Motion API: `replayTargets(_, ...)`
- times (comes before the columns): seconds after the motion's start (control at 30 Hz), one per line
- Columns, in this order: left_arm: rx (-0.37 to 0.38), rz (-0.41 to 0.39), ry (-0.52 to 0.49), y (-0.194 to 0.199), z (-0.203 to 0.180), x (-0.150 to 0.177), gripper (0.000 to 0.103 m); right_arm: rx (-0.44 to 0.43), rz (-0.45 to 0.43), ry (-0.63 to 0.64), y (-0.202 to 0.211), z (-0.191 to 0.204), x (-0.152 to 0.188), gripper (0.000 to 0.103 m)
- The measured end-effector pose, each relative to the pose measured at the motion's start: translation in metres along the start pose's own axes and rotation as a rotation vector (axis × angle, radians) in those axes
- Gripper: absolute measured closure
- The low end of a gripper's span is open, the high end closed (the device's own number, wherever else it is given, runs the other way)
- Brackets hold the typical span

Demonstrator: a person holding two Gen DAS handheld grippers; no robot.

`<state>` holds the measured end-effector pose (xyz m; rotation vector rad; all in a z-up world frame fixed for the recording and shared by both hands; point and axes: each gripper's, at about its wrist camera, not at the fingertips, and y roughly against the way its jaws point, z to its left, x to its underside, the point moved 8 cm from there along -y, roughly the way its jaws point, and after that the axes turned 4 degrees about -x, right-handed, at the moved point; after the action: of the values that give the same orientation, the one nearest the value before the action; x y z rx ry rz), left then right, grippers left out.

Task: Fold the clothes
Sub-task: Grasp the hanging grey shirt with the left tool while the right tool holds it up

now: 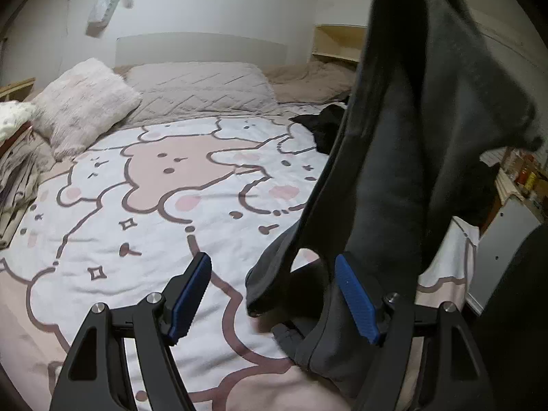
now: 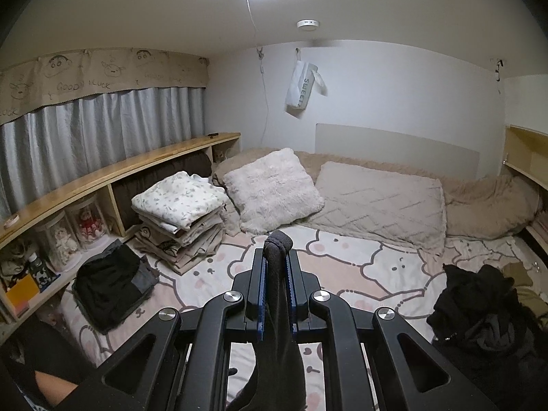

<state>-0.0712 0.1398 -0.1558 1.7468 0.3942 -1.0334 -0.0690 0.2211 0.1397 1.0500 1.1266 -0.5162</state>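
Observation:
A dark grey garment (image 1: 404, 137) hangs from the upper right down to the bear-print bedspread (image 1: 164, 212) in the left wrist view. Its lower end bunches on the bed just right of my left gripper (image 1: 274, 274), which is open, blue pads wide apart, nothing between them. The right blue pad (image 1: 356, 294) touches the hanging cloth. In the right wrist view my right gripper (image 2: 276, 257) is shut on a fold of the same dark grey garment (image 2: 279, 243), held high above the bed; the cloth drops away below the fingers.
A pile of dark unfolded clothes (image 2: 479, 311) lies at the bed's right side. Folded stacks sit at the left: a light floral stack (image 2: 185, 215) and a dark stack (image 2: 109, 284). Two pillows (image 2: 274, 191) lie at the head. A wooden shelf (image 2: 102, 178) lines the left wall.

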Motion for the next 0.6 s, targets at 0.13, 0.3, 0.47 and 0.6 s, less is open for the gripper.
replayTargets(0.13, -0.042, 0.005, 0.022, -0.005, 0.009, 0.005, 0.028, 0.017, 0.014, 0.016, 0.001, 0.0, 0.0, 0.092)
replayTargets(0.3, -0.094, 0.02, 0.047, -0.011, 0.02, 0.01, 0.028, 0.021, 0.025, 0.024, 0.001, 0.004, 0.002, 0.092)
replayTargets(0.47, -0.114, 0.012, 0.054, -0.013, 0.02, 0.014, 0.028, 0.02, 0.032, 0.027, 0.0, 0.007, 0.002, 0.092)
replayTargets(0.6, -0.132, -0.001, 0.066, -0.012, 0.02, 0.016, 0.028, 0.01, 0.033, 0.026, -0.001, 0.011, 0.003, 0.092)
